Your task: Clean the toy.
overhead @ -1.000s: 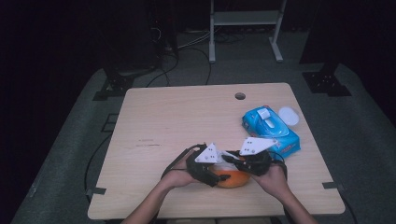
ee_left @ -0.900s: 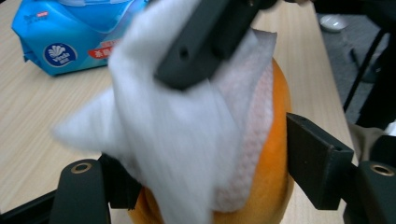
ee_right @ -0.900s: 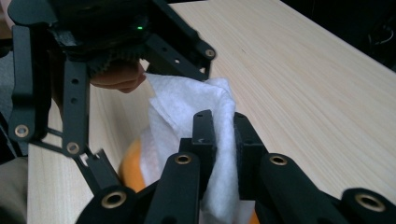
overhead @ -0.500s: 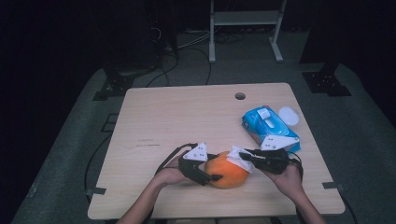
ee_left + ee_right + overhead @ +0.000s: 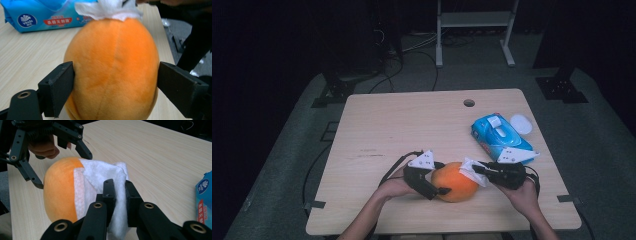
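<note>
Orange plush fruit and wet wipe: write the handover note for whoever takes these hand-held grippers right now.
Left hand-held gripper: jaws have just been opening; they straddle the orange plush fruit, one touching its side, the other a sliver off it.
Right hand-held gripper: shut on the white wipe, which is pressed against the fruit's near end.
Where things are: the fruit lies on the table near the front edge; the blue wipe pack sits to its right, farther back, with a white lid beside it.
Done: wipe pulled and on the fruit.
Left: probably more wiping, likely with a firmer left hold.

Left tongs (image 5: 443, 186) spread, right tongs (image 5: 477, 170) clamped.
</note>
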The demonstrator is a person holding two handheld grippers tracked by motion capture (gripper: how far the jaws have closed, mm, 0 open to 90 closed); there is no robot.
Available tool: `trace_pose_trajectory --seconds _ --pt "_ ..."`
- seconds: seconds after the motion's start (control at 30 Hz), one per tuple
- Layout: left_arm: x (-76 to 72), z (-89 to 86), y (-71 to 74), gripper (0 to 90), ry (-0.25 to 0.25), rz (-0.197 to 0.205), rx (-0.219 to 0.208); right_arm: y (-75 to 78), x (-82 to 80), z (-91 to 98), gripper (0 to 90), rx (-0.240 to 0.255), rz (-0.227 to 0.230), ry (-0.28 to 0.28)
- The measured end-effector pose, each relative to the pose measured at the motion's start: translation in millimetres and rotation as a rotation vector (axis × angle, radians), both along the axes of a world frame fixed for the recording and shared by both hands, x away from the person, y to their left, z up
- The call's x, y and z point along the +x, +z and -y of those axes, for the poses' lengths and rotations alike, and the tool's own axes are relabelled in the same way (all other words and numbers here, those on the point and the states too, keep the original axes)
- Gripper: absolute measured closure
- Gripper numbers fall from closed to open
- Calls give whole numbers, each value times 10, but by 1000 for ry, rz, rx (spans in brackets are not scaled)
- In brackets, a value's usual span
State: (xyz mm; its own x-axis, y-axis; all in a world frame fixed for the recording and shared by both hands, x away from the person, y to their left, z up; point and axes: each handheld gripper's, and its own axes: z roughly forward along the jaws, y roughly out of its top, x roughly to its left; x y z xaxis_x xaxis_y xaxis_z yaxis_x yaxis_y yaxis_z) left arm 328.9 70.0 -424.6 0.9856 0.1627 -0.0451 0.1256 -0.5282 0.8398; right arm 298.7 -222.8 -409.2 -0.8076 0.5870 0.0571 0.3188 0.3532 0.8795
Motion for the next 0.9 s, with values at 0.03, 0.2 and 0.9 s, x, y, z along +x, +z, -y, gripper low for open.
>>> trace_pose_trajectory --seconds 0.03,0.2,0.9 --pt "-5 0 0 166 -3 11 8 -1 -2 1 813 1 1 -3" --pt "-13 -3 -20 235 6 20 29 38 -32 -51 812 11 18 3" --pt "89 -149 -119 259 16 -37 -9 -32 -2 51 814 56 -1 -11"
